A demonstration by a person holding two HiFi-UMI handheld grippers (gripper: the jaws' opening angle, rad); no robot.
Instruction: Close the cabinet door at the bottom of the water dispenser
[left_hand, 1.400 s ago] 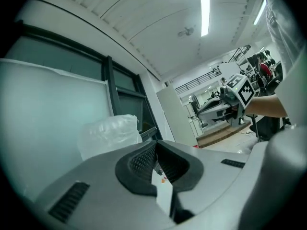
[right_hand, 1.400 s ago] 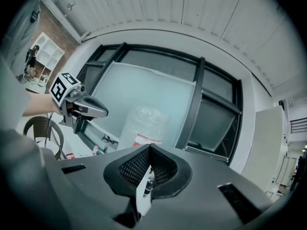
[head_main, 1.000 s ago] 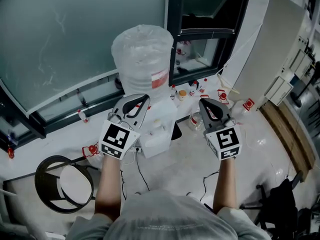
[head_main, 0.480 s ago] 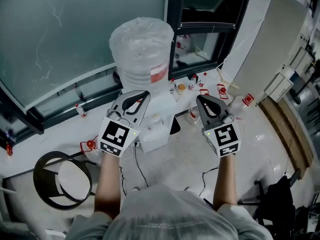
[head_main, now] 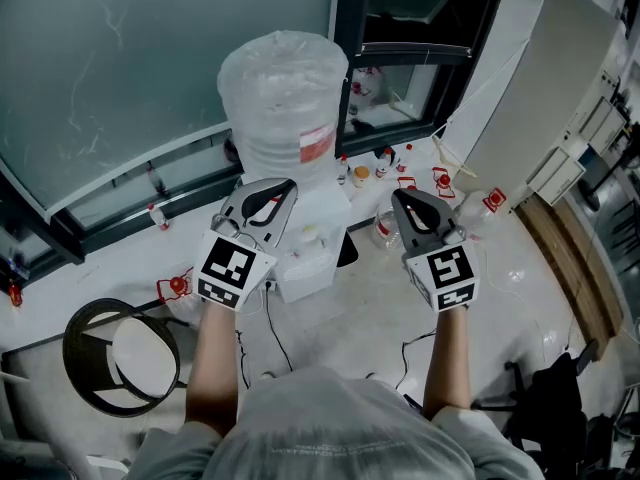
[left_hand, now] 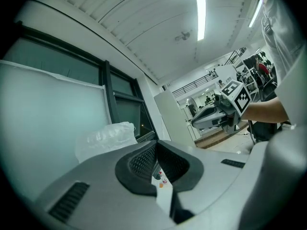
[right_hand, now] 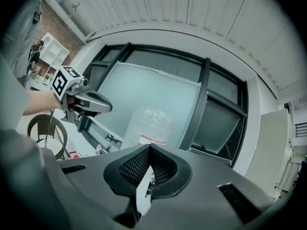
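L gripper (head_main: 283,190), R gripper (head_main: 402,200) closed; dispenser (head_main: 312,260) cabinet door hidden.

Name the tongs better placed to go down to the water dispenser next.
Left, probably: the left tongs hang directly over the water dispenser, beside its bottle; the right tongs sit off to its side. Both are shut and empty. The cabinet door is not visible, so this is tentative.
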